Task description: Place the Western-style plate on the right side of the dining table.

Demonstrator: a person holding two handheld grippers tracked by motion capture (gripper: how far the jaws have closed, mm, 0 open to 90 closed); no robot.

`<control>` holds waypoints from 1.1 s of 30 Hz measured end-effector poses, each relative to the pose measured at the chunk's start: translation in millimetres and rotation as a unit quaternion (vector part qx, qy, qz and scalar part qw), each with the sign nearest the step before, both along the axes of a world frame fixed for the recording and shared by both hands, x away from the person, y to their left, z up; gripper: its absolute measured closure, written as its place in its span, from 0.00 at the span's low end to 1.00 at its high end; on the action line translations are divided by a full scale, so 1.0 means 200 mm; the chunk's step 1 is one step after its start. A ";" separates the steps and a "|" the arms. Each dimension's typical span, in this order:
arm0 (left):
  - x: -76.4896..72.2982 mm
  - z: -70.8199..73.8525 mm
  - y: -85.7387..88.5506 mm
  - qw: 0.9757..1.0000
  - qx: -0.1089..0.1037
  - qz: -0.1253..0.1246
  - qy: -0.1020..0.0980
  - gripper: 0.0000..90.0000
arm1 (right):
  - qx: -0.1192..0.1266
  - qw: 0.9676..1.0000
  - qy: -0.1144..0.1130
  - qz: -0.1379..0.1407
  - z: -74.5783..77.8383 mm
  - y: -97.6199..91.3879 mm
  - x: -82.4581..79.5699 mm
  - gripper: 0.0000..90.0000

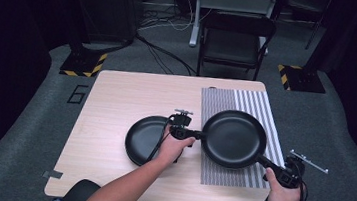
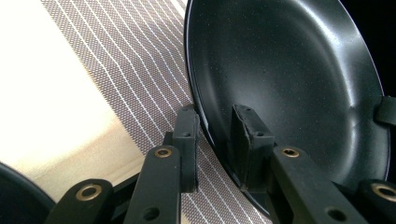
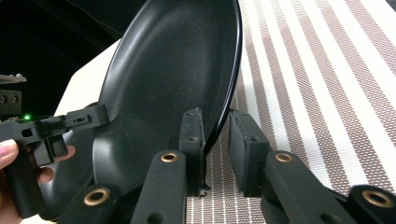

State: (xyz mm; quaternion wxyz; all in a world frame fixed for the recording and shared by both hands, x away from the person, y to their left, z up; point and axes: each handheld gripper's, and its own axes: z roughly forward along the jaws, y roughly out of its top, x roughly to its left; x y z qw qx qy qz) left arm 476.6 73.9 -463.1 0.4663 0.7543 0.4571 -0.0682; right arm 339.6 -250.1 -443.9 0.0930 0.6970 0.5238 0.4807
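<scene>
A large black plate (image 1: 234, 138) hangs just above a grey striped placemat (image 1: 246, 103), carried by both grippers at opposite sides. My left gripper (image 1: 199, 134) is shut on its left rim; in the left gripper view the jaws (image 2: 215, 119) straddle the rim of the plate (image 2: 289, 70). My right gripper (image 1: 264, 162) is shut on the near-right rim; in the right gripper view the rim of the plate (image 3: 173, 70) runs between the jaws (image 3: 217, 122), with the left gripper (image 3: 88, 119) on its far edge. A second, smaller black plate (image 1: 143, 138) lies on the table to the left.
The wooden table (image 1: 131, 95) carries the placemat (image 2: 140, 70) on its right half. A folding chair (image 1: 232, 43) stands behind the far edge. A strip of grey tape (image 1: 52, 173) sits at the near-left corner. Cables run across the floor beyond.
</scene>
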 end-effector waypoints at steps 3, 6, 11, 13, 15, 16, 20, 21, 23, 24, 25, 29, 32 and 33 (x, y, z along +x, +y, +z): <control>0.01 -0.01 -0.01 1.000 0.000 0.001 0.000 0.81 | 0.002 1.000 0.002 -0.003 0.00 -0.01 0.00 0.84; 0.02 -0.01 -0.03 1.000 -0.001 0.010 -0.002 0.81 | 0.005 1.000 -0.001 -0.009 -0.01 -0.03 0.02 0.85; 0.05 -0.03 -0.06 1.000 -0.006 0.012 0.003 0.81 | 0.007 1.000 -0.001 -0.020 -0.01 -0.05 0.05 0.86; 0.06 -0.04 -0.07 1.000 -0.008 0.017 0.009 0.81 | 0.008 1.000 0.000 -0.021 -0.03 -0.06 0.06 0.86; 0.07 -0.04 -0.07 1.000 -0.005 0.015 0.007 0.81 | 0.008 1.000 0.003 -0.021 -0.03 -0.06 0.07 0.86; 0.08 -0.04 -0.07 1.000 -0.002 0.013 0.008 0.81 | 0.009 1.000 0.004 -0.022 -0.04 -0.06 0.08 0.86; 0.09 -0.05 -0.08 1.000 -0.003 0.025 0.012 0.82 | 0.012 1.000 0.012 -0.022 -0.06 -0.06 0.10 0.86; 0.10 -0.05 -0.08 1.000 0.002 0.021 0.012 0.82 | 0.010 1.000 0.013 -0.024 -0.07 -0.06 0.11 0.86; 0.11 -0.06 -0.08 1.000 0.007 0.021 0.011 0.83 | 0.014 0.999 0.016 -0.024 -0.08 -0.07 0.12 0.86; 0.11 -0.06 -0.09 0.999 0.006 0.027 0.016 0.83 | 0.015 0.999 0.020 -0.026 -0.10 -0.07 0.13 0.87; 0.11 -0.07 -0.09 1.000 0.010 0.024 0.015 0.83 | 0.015 0.999 0.023 -0.027 -0.10 -0.07 0.13 0.87; 0.12 -0.09 -0.11 0.999 0.012 0.026 0.020 0.83 | 0.016 0.999 0.030 -0.031 -0.13 -0.07 0.14 0.87; 0.13 -0.10 -0.12 0.999 0.013 0.028 0.026 0.83 | 0.015 0.999 0.037 -0.033 -0.15 -0.09 0.14 0.87; 0.13 -0.10 -0.13 0.999 0.014 0.027 0.029 0.83 | 0.016 0.999 0.037 -0.032 -0.15 -0.09 0.14 0.87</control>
